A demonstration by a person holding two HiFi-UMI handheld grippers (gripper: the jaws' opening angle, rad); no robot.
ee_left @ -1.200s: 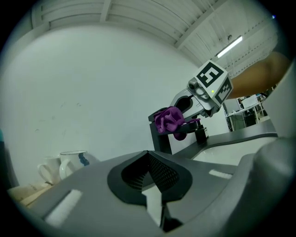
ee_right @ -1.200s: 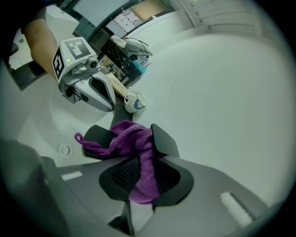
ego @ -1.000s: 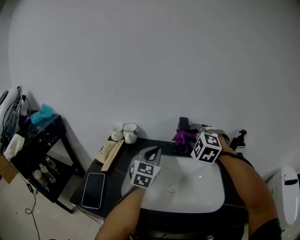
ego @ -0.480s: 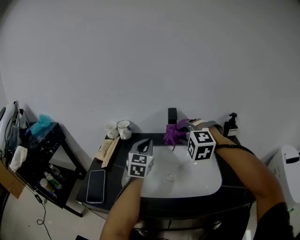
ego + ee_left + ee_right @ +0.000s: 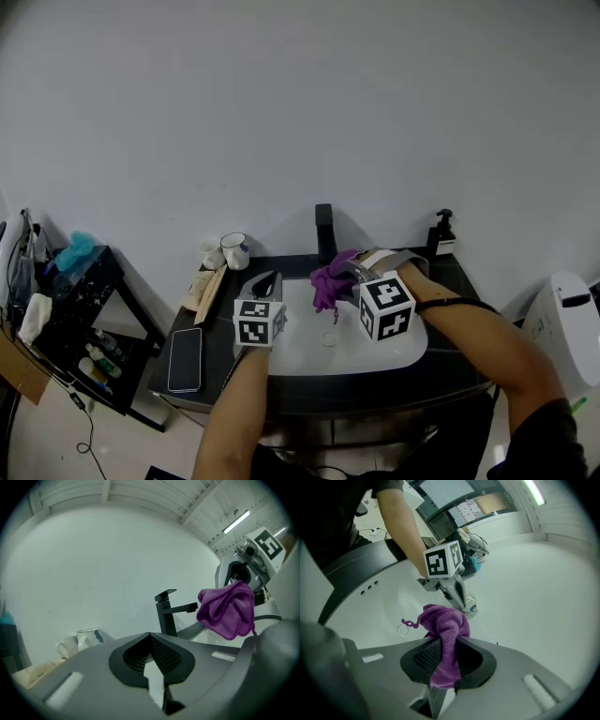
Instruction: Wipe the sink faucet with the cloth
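The black faucet (image 5: 324,230) stands at the back of the white sink (image 5: 394,352). My right gripper (image 5: 345,274) is shut on a purple cloth (image 5: 327,281), which hangs bunched over the basin just in front of the faucet's spout. In the right gripper view the cloth (image 5: 445,632) is pinched between the jaws of the right gripper (image 5: 443,641). My left gripper (image 5: 265,282) hovers over the sink's left rim, shut and holding nothing. In the left gripper view the left gripper (image 5: 150,637) points toward the faucet (image 5: 166,613), with the cloth (image 5: 227,609) to its right.
Two mugs (image 5: 225,251) stand at the counter's back left, with flat packets (image 5: 206,284) beside them. A phone (image 5: 185,359) lies on the left counter. A soap dispenser (image 5: 442,234) is at the back right. A black shelf (image 5: 84,300) stands further left, and a white fixture (image 5: 562,323) to the right.
My right gripper has drawn the cloth back from the faucet toward the basin. The head view has shifted. The left gripper has stayed over the left rim.
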